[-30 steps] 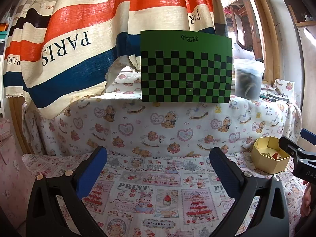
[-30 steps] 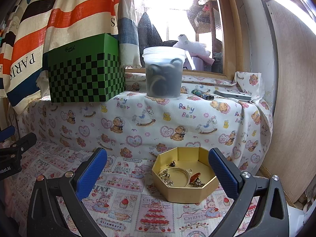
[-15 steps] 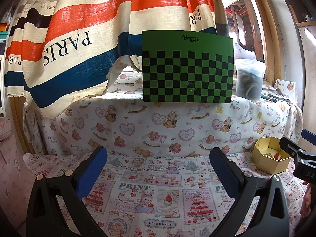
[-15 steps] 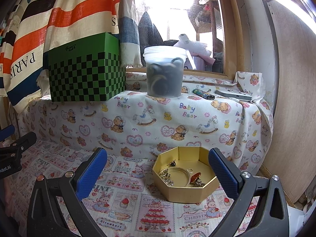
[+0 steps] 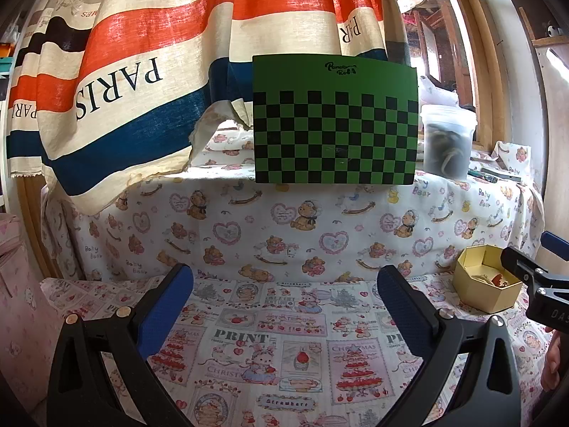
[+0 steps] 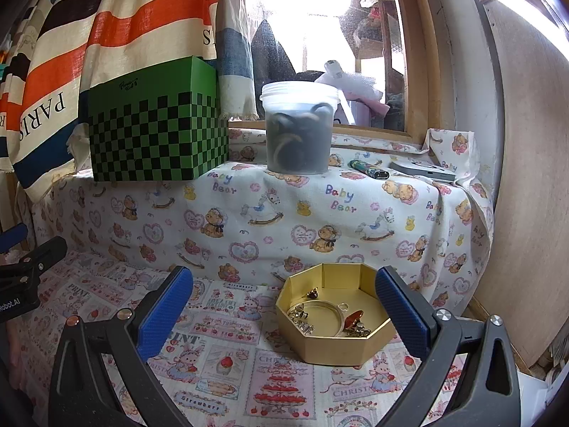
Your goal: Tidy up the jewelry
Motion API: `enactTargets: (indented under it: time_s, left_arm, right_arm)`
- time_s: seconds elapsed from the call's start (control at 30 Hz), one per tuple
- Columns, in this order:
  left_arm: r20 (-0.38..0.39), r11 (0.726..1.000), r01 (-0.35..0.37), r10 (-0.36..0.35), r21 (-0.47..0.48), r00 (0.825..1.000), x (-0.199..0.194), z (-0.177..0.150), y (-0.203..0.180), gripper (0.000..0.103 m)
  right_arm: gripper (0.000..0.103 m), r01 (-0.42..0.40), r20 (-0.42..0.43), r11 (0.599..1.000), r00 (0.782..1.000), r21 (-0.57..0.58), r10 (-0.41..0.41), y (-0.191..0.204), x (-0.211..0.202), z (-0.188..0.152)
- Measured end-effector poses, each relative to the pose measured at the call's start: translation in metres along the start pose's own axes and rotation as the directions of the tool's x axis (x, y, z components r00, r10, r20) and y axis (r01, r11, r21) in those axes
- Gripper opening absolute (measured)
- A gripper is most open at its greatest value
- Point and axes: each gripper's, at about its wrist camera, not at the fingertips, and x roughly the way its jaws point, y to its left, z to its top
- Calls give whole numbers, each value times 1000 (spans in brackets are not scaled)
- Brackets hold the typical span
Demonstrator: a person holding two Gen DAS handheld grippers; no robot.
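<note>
right hand-held gripper [image 6: 283,305] spread wide, empty, hovering over gold tray [image 6: 355,351] of jewelry [image 6: 329,315] near counter's right edge | left hand-held gripper [image 5: 285,304] likewise released | risk: tangled small pieces slipping, tray skidding on cloth

Gold octagonal box [image 5: 487,293]: in left wrist view, right part hidden behind right gripper's finger; contents too small to tell apart there. In right wrist view, small pieces in box [image 6: 334,315] tangled, perhaps earrings and ring, kinds unclear. Translucent tub [image 6: 298,131] on ledge: dark coiled contents blurred through wall. Person's hand [image 5: 554,363] cut off by right edge. Striped curtain [image 5: 142,71] cut off at top, lettering partly folded away.
</note>
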Motion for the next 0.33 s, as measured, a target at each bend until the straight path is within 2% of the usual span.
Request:
enactTargets:
  time_s: [0.33]
  left_arm:
    - [-1,1000,7,-7,2,1000,-1,0,-2,103]
  right_arm:
    - [103,-2,0,1000,1000,-2,2,0,0,0]
